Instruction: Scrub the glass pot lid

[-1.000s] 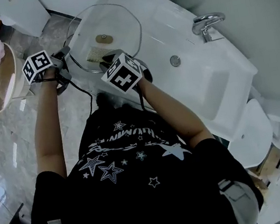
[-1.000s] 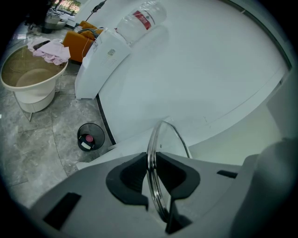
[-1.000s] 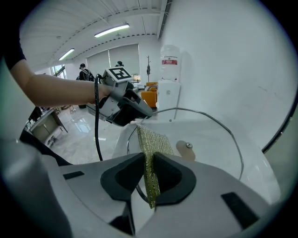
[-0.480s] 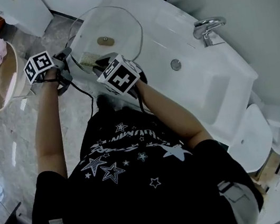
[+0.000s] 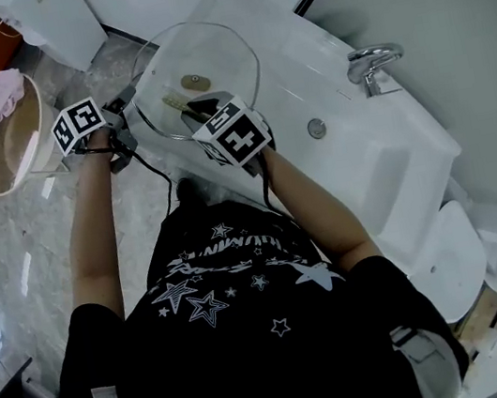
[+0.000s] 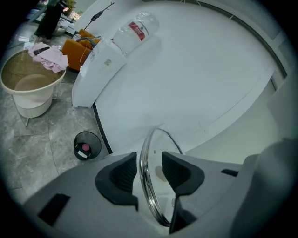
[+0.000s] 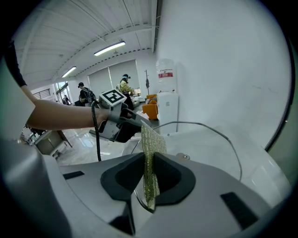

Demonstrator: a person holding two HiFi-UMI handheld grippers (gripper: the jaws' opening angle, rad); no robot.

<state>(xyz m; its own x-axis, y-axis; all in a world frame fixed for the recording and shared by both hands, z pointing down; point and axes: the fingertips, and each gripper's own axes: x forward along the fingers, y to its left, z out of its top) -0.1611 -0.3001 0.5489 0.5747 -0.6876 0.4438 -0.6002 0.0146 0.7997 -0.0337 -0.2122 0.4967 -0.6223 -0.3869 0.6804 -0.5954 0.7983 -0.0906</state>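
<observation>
I noted my left claw [image 6: 148, 161] opening, the glass pot lid [image 6: 142, 179] rim standing loose between its pads. My right claw [image 7: 149, 175] was clamped on the scouring pad [image 7: 152, 142].

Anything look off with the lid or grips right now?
Yes: the left gripper is opening, its pads off the glass lid, whose rim stands on edge between them; it may slip. The right gripper clamps the scouring pad fine.
</observation>
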